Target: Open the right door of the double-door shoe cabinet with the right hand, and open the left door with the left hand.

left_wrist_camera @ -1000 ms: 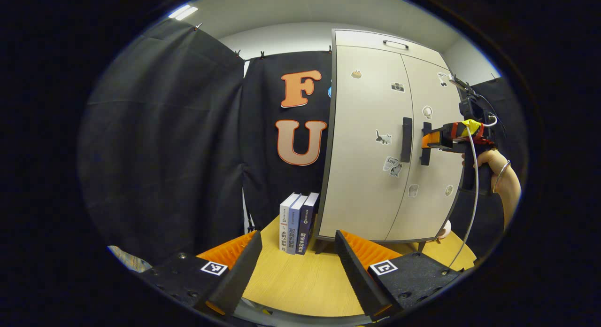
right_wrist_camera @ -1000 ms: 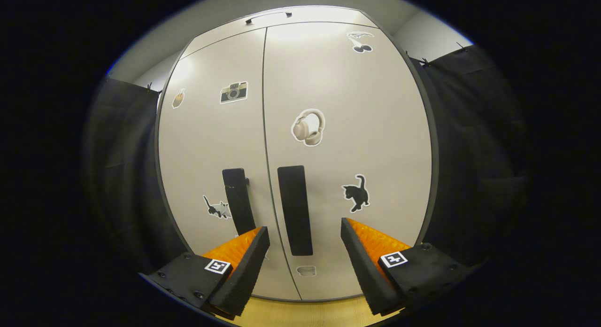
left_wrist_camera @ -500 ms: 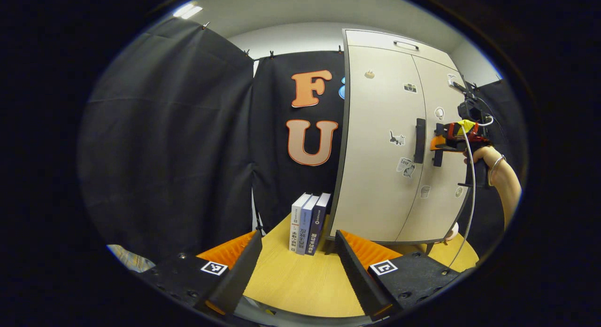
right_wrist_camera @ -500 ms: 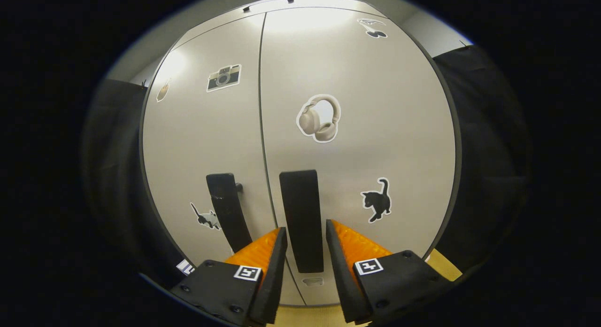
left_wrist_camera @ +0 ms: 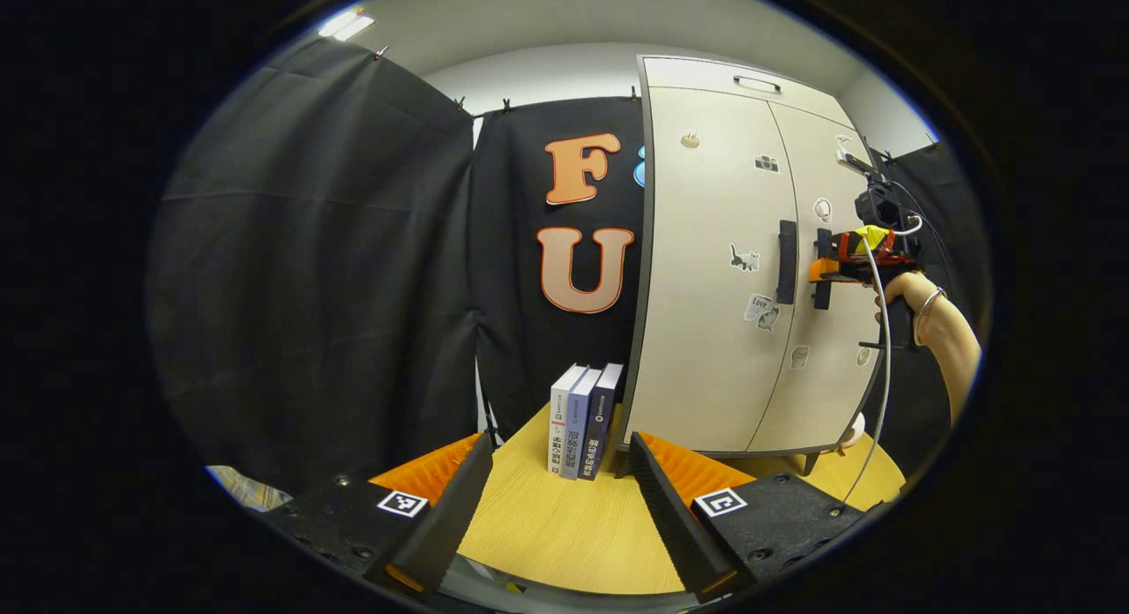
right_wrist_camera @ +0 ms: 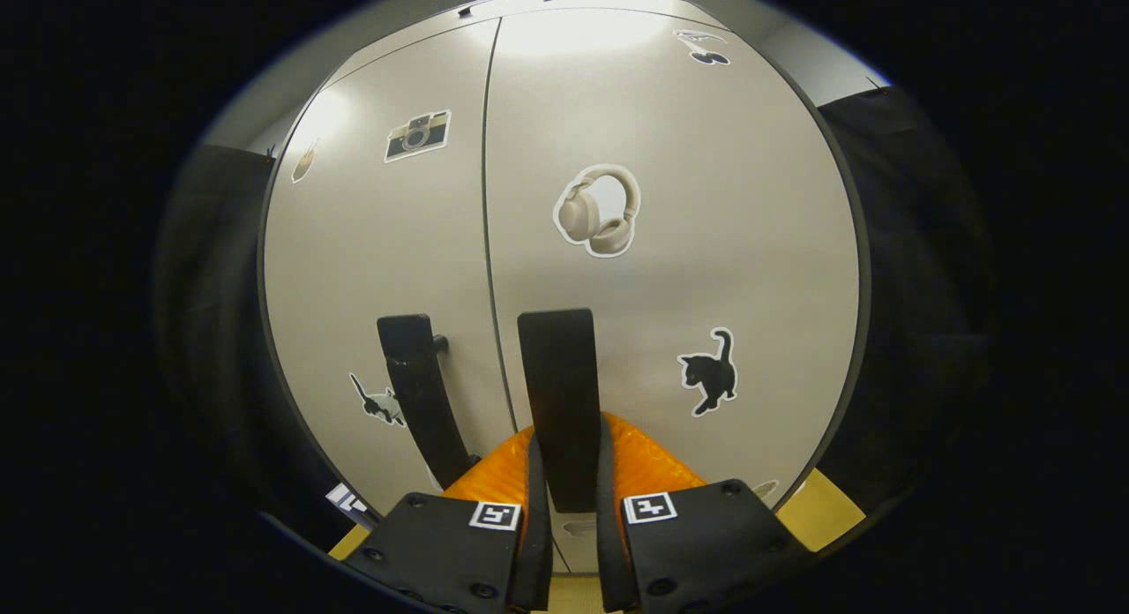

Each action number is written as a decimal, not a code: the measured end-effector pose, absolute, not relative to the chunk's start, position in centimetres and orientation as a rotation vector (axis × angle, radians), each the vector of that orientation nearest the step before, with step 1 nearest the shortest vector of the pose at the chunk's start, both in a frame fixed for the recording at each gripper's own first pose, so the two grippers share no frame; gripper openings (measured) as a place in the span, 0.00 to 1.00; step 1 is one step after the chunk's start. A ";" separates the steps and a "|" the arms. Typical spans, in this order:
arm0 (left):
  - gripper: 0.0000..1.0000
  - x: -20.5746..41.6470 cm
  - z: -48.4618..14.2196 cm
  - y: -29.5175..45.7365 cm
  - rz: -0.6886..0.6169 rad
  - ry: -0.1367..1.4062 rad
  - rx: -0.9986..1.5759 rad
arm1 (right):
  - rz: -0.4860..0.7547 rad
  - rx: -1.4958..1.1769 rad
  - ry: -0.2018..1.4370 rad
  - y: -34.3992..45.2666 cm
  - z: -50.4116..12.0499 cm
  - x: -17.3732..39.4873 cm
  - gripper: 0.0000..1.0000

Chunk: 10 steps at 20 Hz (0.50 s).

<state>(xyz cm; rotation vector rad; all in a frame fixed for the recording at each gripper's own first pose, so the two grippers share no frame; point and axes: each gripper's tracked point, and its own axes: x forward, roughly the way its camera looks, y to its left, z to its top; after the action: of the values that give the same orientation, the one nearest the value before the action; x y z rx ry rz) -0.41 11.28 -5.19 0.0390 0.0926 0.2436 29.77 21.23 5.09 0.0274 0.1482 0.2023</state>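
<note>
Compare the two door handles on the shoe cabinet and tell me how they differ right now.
The right door's handle sits clamped between the right gripper fingers; the left door's handle is free, with the left gripper open and far back over the table. In the right gripper view the right handle looks wider and upright, the left one narrower and slanted. Both are dark vertical bars beside the centre seam, on closed doors.

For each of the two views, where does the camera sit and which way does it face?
Left gripper view: rides the open left gripper over the table, facing the books and cabinet; a hand shows.
Right gripper view: rides the right gripper, facing the doors, fingers pressing the right handle.
Shared: cabinet, both handles, right gripper.
</note>
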 end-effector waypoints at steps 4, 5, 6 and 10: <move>0.95 -1.0 -5.2 10.6 0.236 0.090 0.034 | 0.240 0.031 0.161 21.0 5.1 28.5 0.21; 0.95 -1.1 -5.2 10.4 0.234 0.090 0.034 | 0.253 0.026 0.161 20.9 5.2 28.1 0.21; 0.95 -1.2 -5.3 10.1 0.230 0.090 0.036 | 0.263 0.023 0.159 20.7 5.2 27.6 0.21; 0.95 -1.6 -5.2 8.6 0.206 0.089 0.031 | 0.303 0.022 0.175 19.9 5.4 26.0 0.21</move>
<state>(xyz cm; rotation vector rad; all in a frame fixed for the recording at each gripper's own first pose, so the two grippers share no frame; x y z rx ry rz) -1.60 8.60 -5.24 0.0313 0.0886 0.2060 26.00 19.90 5.40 0.0221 0.1755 0.3029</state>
